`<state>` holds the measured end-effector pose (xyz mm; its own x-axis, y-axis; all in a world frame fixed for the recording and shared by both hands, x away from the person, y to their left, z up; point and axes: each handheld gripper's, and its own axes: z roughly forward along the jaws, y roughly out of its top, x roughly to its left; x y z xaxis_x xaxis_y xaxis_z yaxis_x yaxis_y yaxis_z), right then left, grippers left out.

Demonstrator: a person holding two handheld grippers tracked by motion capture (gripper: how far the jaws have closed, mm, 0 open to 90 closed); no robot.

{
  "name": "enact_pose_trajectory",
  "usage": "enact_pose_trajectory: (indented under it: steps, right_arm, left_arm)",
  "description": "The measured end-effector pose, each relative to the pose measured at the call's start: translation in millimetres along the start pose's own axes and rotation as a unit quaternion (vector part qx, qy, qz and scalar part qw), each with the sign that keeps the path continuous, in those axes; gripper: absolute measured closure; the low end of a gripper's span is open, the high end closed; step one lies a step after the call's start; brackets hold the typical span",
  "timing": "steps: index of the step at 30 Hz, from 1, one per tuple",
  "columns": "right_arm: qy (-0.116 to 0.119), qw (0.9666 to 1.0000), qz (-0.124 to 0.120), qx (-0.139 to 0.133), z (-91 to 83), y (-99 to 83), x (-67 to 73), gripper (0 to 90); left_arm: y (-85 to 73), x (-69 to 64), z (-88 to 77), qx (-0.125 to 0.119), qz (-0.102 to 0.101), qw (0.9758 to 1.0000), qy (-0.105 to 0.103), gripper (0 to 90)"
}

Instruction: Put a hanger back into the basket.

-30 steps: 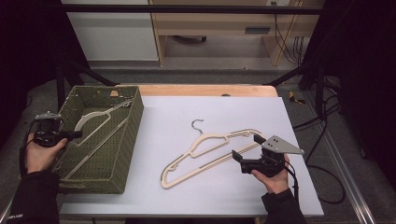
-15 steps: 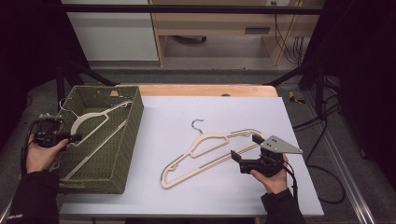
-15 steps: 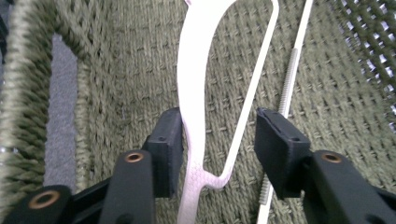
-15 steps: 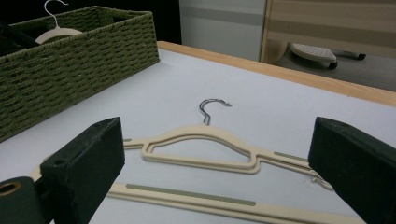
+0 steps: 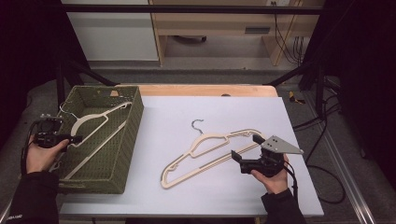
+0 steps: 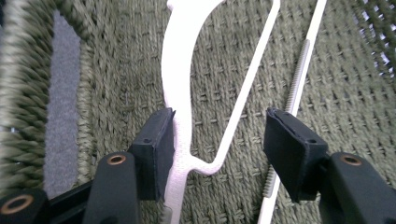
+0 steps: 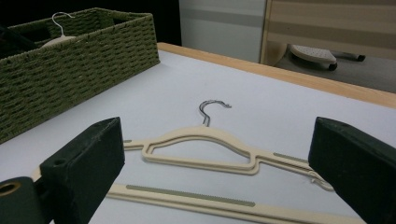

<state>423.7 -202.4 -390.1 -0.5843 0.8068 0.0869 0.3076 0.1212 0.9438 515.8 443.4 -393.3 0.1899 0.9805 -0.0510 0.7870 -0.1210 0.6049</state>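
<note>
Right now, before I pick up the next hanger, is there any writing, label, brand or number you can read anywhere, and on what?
None can be read.
Sleeve cuff above the left hand: small pale lettering, too small and blurred to read.
Hangers, basket, grey plate on the right gripper: no markings visible.

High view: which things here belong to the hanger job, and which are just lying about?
Part of the job:
- hanger in the basket, between the left gripper's opening jaws
- basket
- hangers on the table, by the open right gripper

Lying about:
- cables on the floor
- wooden bench behind the table
</note>
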Motion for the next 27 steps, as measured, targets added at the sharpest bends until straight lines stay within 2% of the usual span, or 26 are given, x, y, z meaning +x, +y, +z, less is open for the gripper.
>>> enact_pose_trajectory:
  steps: [1, 4, 5, 8, 10, 11, 14, 15, 16, 17, 18, 19, 20, 23, 24, 25, 26, 27]
  right_arm:
    - [0.000, 1.0000, 0.001, 0.001, -0.7, 0.3, -0.1, 4.2]
    - [-0.002, 1.0000, 0.002, -0.003, -1.0, 1.3, -1.2, 4.4]
    - [-0.003, 1.0000, 0.003, -0.002, -1.1, 1.7, -1.4, 4.5]
    - [-0.005, 1.0000, 0.003, -0.002, -0.3, 2.8, -1.4, 4.8]
    - [-0.004, 1.0000, 0.005, -0.002, 1.0, 3.4, -1.2, 4.9]
    - [-0.004, 1.0000, 0.005, -0.002, 1.8, 3.7, -1.4, 5.0]
    - [-0.003, 1.0000, 0.008, 0.000, 4.0, 5.2, -1.4, 5.1]
    - [-0.003, 1.0000, 0.008, 0.000, 4.0, 5.2, -1.4, 5.1]
    - [-0.003, 1.0000, 0.007, -0.001, 5.0, 5.9, -1.6, 5.2]
    - [-0.002, 1.0000, 0.008, -0.001, 6.6, 8.0, -1.4, 5.3]
    - [-0.002, 1.0000, 0.008, -0.002, 8.1, 8.8, -1.5, 5.5]
    - [-0.002, 1.0000, 0.008, -0.002, 8.1, 8.8, -1.5, 5.5]
    - [-0.001, 1.0000, 0.009, -0.002, 11.3, 11.0, -1.2, 5.5]
    - [0.006, 0.9999, 0.010, -0.005, 15.1, 13.2, -0.6, 5.1]
    - [0.006, 0.9999, 0.010, -0.005, 15.1, 13.2, -0.6, 5.1]
    - [0.010, 0.9998, 0.013, -0.008, 18.0, 14.1, -0.9, 5.1]
    - [0.010, 0.9998, 0.013, -0.008, 18.0, 14.1, -0.9, 5.1]
    - [0.012, 0.9997, 0.018, -0.008, 21.1, 14.9, -0.8, 5.1]
  left_arm:
    - [0.0, 0.0, 0.0, 0.000, 0.000, 1.0000, 0.000, 40.6]
    - [0.9, -7.0, -13.6, -0.041, 0.003, 0.9991, -0.010, 38.6]
    - [1.0, -9.0, -17.8, -0.053, 0.013, 0.9984, -0.016, 37.5]
    - [1.6, -19.6, -30.0, -0.096, 0.031, 0.9943, -0.034, 34.3]
    - [1.6, -31.2, -40.3, -0.131, 0.042, 0.9892, -0.049, 32.0]
    - [1.6, -35.2, -43.7, -0.141, 0.047, 0.9872, -0.056, 30.6]
    - [1.4, -54.3, -56.7, -0.187, 0.058, 0.9763, -0.091, 26.3]
    - [1.4, -54.3, -56.7, -0.187, 0.058, 0.9763, -0.091, 25.5]
    - [1.6, -62.0, -61.2, -0.203, 0.066, 0.9711, -0.106, 25.5]
    - [1.8, -67.0, -63.5, -0.211, 0.070, 0.9682, -0.115, 22.7]
    - [2.0, -82.1, -68.8, -0.230, 0.081, 0.9607, -0.133, 21.3]
    - [2.0, -82.1, -68.8, -0.230, 0.081, 0.9607, -0.133, 20.1]
    - [1.6, -98.9, -72.8, -0.249, 0.093, 0.9527, -0.147, 18.0]
    - [-1.6, -123.5, -76.0, -0.270, 0.106, 0.9412, -0.173, 15.3]
    - [-1.6, -123.5, -76.0, -0.270, 0.106, 0.9412, -0.173, 15.0]
    - [-5.2, -140.8, -76.0, -0.278, 0.121, 0.9354, -0.182, 14.4]
    - [-5.2, -140.8, -76.0, -0.278, 0.121, 0.9354, -0.182, 13.8]
    - [-9.1, -157.2, -74.9, -0.282, 0.137, 0.9309, -0.188, 13.3]
